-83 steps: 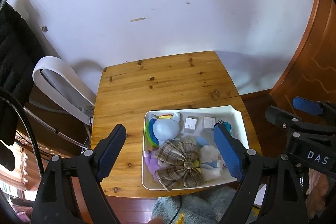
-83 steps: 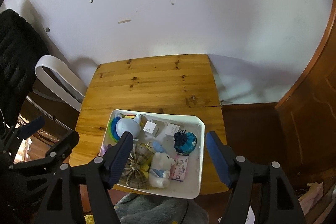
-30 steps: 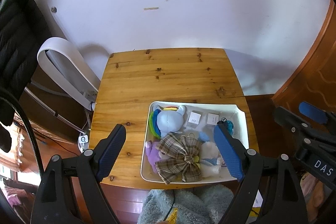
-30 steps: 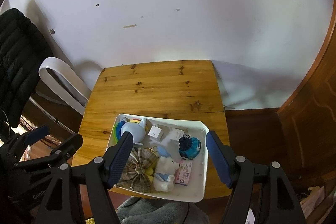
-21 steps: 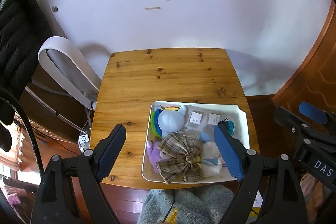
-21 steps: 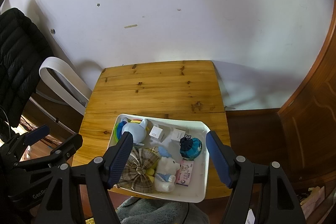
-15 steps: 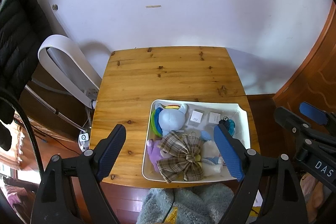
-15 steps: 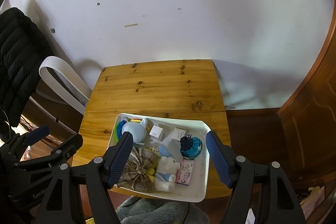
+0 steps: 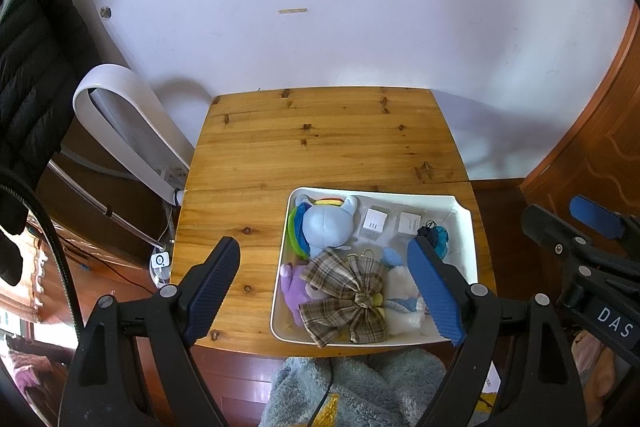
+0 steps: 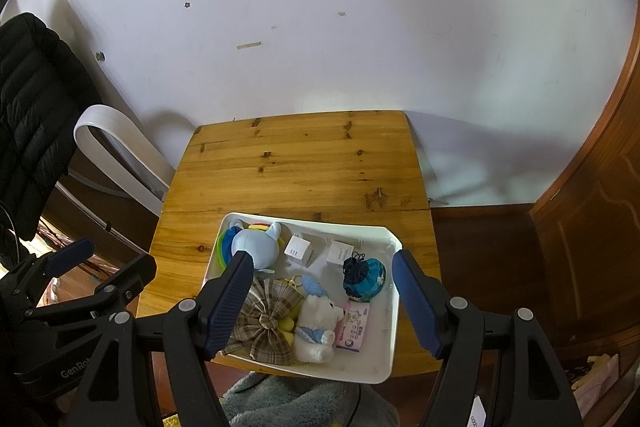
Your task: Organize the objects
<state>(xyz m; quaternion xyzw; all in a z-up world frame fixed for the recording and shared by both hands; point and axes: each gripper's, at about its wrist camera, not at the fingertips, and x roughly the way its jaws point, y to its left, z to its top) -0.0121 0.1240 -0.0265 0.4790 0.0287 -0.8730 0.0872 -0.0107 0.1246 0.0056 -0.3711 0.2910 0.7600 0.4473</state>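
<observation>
Left view: the left gripper point(image 9: 324, 283) hangs wide and empty above the table point(image 9: 320, 147); every toy and box lies in the tray point(image 9: 466, 227) at the table's near right corner, the rest of the table bare; that fits sorting finished or unloading ahead, so I bid no move. Right view: the right gripper point(image 10: 322, 301), wide and empty, hangs over the tray; only here the pink packet point(image 10: 354, 325) shows.

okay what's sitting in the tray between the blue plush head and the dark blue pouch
Two small white boxes sit side by side between the blue plush head and the dark blue pouch, clearest in the right wrist view.
</observation>
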